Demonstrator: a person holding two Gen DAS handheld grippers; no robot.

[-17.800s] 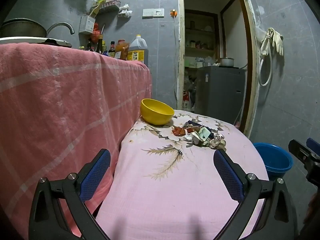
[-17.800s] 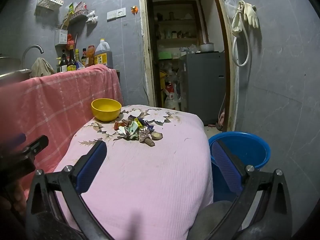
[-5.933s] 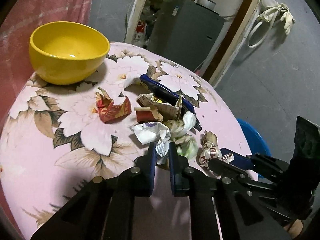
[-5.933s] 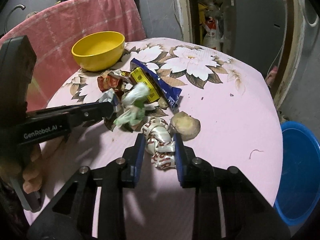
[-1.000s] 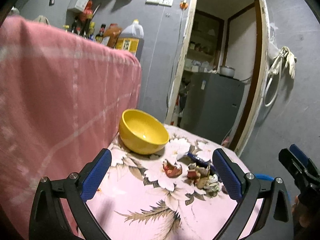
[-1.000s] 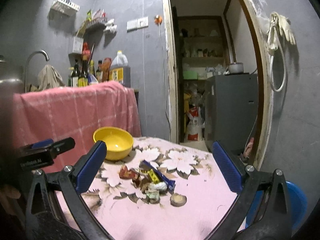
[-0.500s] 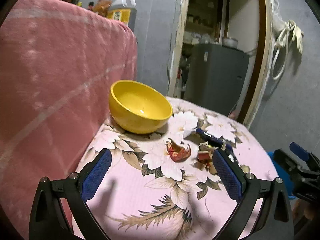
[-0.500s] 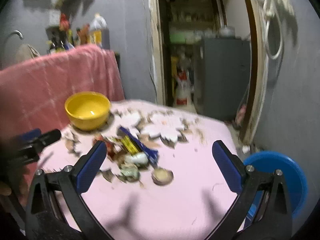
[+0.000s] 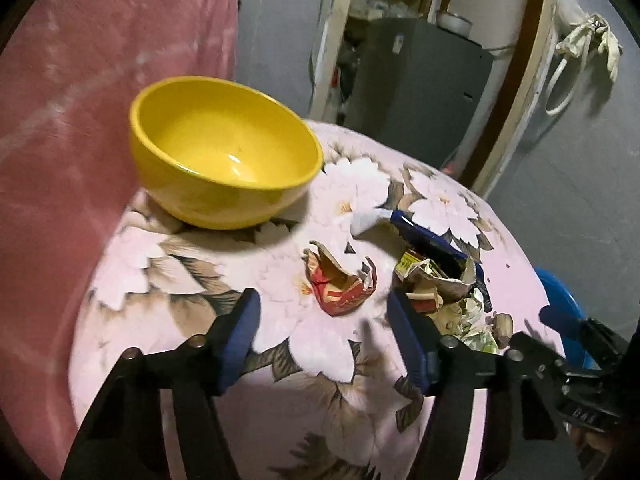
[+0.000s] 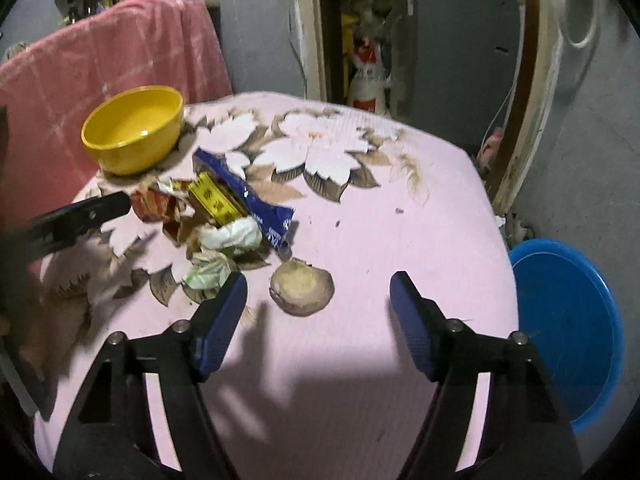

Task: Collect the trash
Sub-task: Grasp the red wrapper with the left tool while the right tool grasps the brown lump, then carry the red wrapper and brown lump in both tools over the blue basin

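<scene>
A pile of trash lies on the flowered pink tablecloth [image 9: 332,344]. A crumpled red wrapper [image 9: 340,284] sits just ahead of my left gripper [image 9: 324,328], whose jaws are closing with nothing between them. Beside it lie a blue packet [image 9: 424,240] and crumpled papers [image 9: 432,280]. In the right wrist view, a brown round lump [image 10: 302,284] lies just ahead of my right gripper [image 10: 316,304], whose jaws are also closing and hold nothing. White-green paper wads [image 10: 230,236], a yellow wrapper [image 10: 214,200] and the blue packet [image 10: 248,196] lie to its left.
A yellow bowl [image 9: 224,152] [image 10: 132,128] stands at the back left of the table, against a pink cloth-draped counter [image 9: 80,100]. A blue bucket [image 10: 568,320] sits on the floor right of the table. A doorway with a grey cabinet [image 10: 452,52] is behind.
Both grippers have come down and forward toward the trash pile and tilted downward. Their jaws have narrowed from fully wide.
</scene>
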